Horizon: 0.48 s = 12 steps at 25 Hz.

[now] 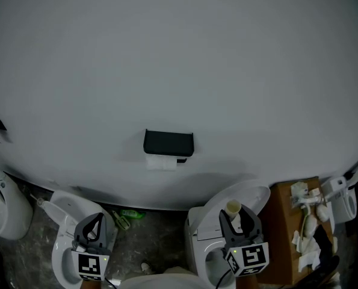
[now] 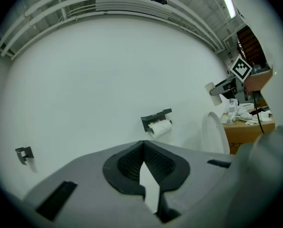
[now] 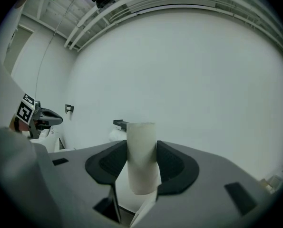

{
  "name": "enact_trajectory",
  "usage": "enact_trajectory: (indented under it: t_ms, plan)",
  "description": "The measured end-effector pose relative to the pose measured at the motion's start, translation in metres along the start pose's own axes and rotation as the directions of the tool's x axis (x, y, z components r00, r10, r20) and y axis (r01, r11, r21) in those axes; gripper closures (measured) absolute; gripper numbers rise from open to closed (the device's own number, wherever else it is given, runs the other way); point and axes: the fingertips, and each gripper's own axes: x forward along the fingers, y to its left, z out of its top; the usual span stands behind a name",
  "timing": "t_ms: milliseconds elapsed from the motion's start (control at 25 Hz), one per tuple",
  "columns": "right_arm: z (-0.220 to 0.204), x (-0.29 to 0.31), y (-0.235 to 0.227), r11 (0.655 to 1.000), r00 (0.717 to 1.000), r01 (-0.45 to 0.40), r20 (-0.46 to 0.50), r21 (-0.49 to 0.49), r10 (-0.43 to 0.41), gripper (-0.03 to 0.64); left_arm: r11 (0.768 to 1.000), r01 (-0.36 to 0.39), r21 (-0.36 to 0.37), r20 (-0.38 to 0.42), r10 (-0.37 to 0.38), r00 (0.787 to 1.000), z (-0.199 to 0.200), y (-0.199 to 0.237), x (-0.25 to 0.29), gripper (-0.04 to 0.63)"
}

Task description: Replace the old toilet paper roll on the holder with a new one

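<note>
Centrally on the white wall [image 1: 179,59], a black holder [image 1: 168,142] carries a white toilet paper roll [image 1: 162,162]. Toward five o'clock from it, above a toilet [image 1: 254,193], the right gripper [image 1: 236,215] is clamped on an upright pale roll [image 1: 233,208]. At seven o'clock, the left gripper [image 1: 96,220] is closed with nothing in it.

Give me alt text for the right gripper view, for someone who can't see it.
The right tool grips a pale, narrow paper roll upright between its jaws. Behind it, a black holder with a white roll hangs on a plain white wall.
</note>
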Motion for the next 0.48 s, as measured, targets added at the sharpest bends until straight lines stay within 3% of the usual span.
enact_trajectory:
  t_ms: [480]
  plan:
    - [-0.002, 0.000, 0.024, 0.996, 0.998, -0.067, -0.015, -0.060, 0.066, 0.428, 1.000, -0.013, 0.003, -0.002, 0.013, 1.000, -0.001, -0.004, -0.019, 0.589]
